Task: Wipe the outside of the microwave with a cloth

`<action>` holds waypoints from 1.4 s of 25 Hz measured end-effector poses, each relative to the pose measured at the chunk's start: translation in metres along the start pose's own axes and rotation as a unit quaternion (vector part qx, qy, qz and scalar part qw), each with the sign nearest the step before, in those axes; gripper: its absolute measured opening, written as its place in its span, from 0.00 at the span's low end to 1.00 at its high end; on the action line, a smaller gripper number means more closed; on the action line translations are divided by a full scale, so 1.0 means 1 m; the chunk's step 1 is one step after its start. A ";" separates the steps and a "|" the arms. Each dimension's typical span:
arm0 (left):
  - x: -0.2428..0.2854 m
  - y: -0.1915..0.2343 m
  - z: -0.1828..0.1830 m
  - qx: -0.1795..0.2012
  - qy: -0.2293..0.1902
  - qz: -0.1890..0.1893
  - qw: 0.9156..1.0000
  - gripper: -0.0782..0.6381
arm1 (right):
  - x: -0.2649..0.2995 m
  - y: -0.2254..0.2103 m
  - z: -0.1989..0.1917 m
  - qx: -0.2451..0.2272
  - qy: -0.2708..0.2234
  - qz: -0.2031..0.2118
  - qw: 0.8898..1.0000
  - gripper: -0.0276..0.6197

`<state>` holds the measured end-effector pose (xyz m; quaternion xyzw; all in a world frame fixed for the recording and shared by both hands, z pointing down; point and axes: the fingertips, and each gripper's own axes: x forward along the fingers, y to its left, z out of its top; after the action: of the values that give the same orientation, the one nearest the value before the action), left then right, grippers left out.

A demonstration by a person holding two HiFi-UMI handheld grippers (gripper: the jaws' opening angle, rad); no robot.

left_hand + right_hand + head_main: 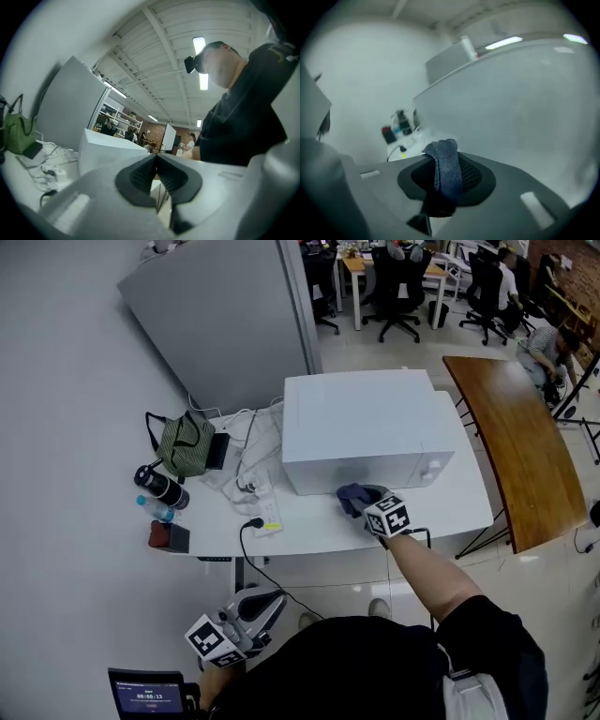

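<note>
Now: right gripper [373,505] pinches cloth [446,161] at the microwave [366,427] front.
Only its own view shows left gripper [156,163] jaws together, empty.

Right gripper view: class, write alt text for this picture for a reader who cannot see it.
The right hand-held gripper is shut on a folded blue cloth, close in front of the white microwave wall that fills the right of the frame. Far behind at the left, a dark bottle and a small red object stand on the white table.
</note>
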<state>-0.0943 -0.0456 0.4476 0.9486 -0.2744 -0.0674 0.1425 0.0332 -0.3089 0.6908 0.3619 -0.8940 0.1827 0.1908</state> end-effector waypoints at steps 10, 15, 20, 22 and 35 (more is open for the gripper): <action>-0.145 0.056 -0.014 -0.014 0.022 0.083 0.996 0.12 | 0.158 0.141 0.017 -0.710 0.168 -0.023 0.683 0.18; -0.110 0.043 -0.020 -0.014 0.022 0.070 0.997 0.12 | 0.103 0.071 -0.013 -0.768 0.214 -0.042 0.602 0.19; -0.007 -0.002 -0.011 -0.007 0.012 0.016 1.000 0.12 | -0.023 -0.067 -0.051 -0.775 0.295 -0.069 0.554 0.19; 0.027 -0.019 -0.019 -0.007 0.026 0.000 1.000 0.12 | -0.068 -0.111 -0.062 -0.787 0.319 -0.070 0.524 0.19; -0.015 -0.014 -0.015 -0.015 0.018 0.037 0.999 0.12 | 0.050 0.047 -0.043 -0.075 0.115 0.076 0.988 0.19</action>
<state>-0.0969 -0.0231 0.4583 0.9366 -0.3054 -0.0492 0.1644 -0.0254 -0.2864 0.7426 0.2545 -0.9022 0.1692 0.3043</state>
